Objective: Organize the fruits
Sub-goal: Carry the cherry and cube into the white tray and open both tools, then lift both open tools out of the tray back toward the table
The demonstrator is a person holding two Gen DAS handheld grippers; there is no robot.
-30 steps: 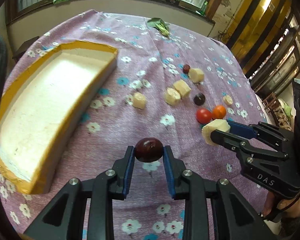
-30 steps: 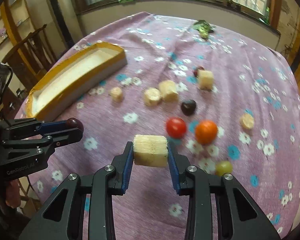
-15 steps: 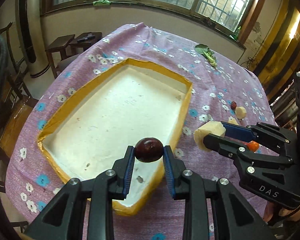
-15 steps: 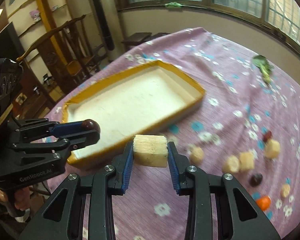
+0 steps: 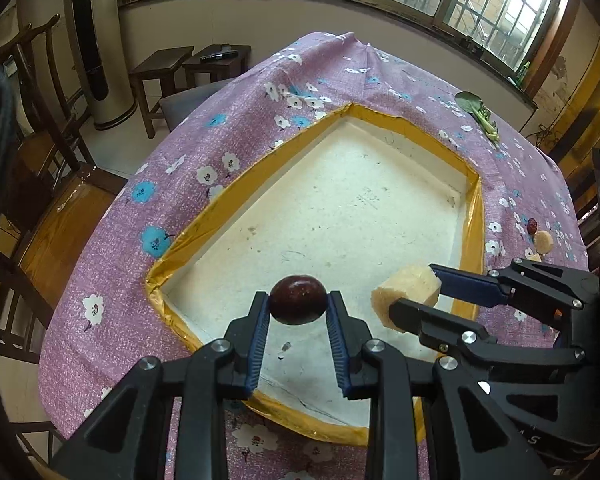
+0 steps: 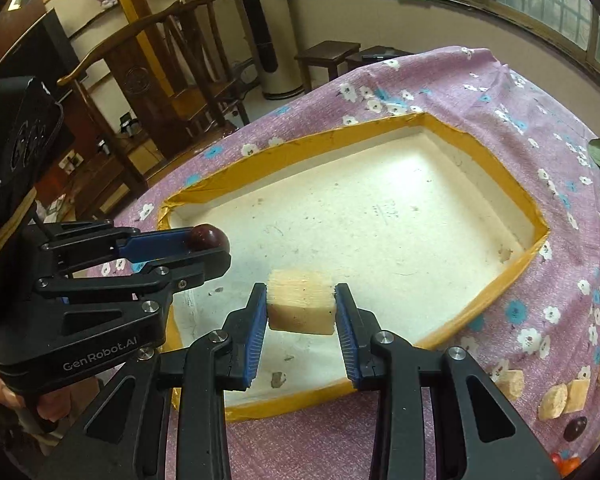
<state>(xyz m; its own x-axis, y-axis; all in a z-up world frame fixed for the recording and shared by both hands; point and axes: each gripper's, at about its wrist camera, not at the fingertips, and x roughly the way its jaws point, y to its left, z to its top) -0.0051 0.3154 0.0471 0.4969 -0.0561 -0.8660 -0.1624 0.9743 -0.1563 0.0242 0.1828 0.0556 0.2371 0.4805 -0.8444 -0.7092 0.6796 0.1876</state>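
Note:
My left gripper (image 5: 298, 305) is shut on a dark red round fruit (image 5: 297, 299), held over the near end of the white foam tray with a yellow taped rim (image 5: 474, 216). My right gripper (image 6: 301, 307) is shut on a pale yellow fruit chunk (image 6: 301, 300), also over the tray (image 6: 496, 168). In the left wrist view the right gripper (image 5: 414, 294) comes in from the right with its chunk (image 5: 404, 293). In the right wrist view the left gripper (image 6: 210, 242) comes in from the left with the dark fruit (image 6: 205, 236). The tray holds no fruit.
The table wears a purple flowered cloth (image 5: 228, 160). Several loose fruit pieces lie to the right of the tray (image 6: 564, 394), with a dark fruit (image 6: 575, 428) and a red one (image 5: 532, 225). A green leaf (image 5: 478, 114) lies at the far side. Chairs and stools (image 6: 328, 56) stand beyond the table's edge.
Both grippers have carried their fruit left from the scattered pieces to above the tray, and now hang lower and closer over its near end. Both stay shut.

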